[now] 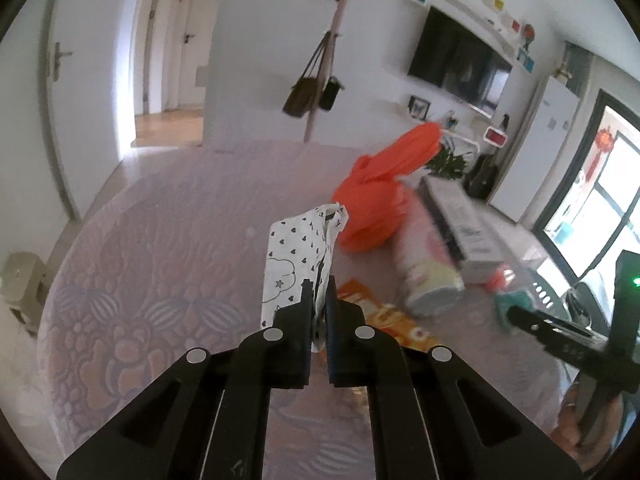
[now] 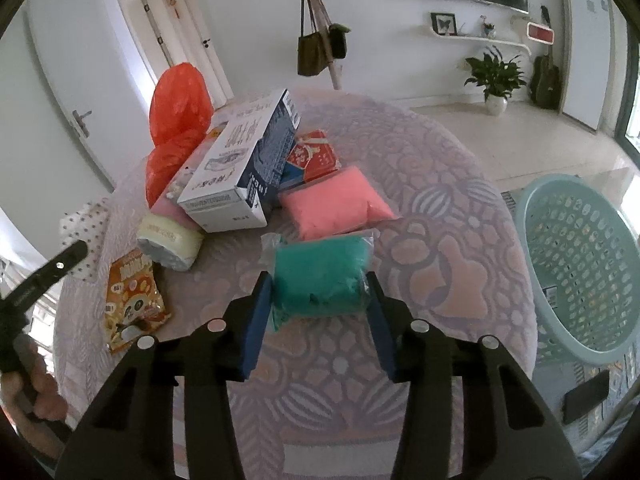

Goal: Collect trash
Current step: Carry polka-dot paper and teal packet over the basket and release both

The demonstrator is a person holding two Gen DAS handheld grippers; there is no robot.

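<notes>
My left gripper (image 1: 319, 290) is shut on a white wrapper with black hearts (image 1: 298, 256) and holds it above the round table. My right gripper (image 2: 319, 286) stands with its jaws wide on either side of a teal packet (image 2: 320, 280) on the table; the pads are close to its ends. Beyond the teal packet lie a pink packet (image 2: 336, 202), a white and blue carton (image 2: 244, 164), a red packet (image 2: 314, 156), a yellow-lidded tub (image 2: 170, 242), an orange snack bag (image 2: 132, 300) and an orange plastic bag (image 2: 176, 120). The orange plastic bag also shows in the left wrist view (image 1: 376, 196).
A pale green laundry basket (image 2: 576, 264) stands on the floor right of the table (image 2: 460, 208). A dark phone (image 2: 586, 396) lies on the floor mat below it. A coat stand with bags (image 2: 320, 40) rises behind the table. The left gripper shows at the left edge (image 2: 44, 276).
</notes>
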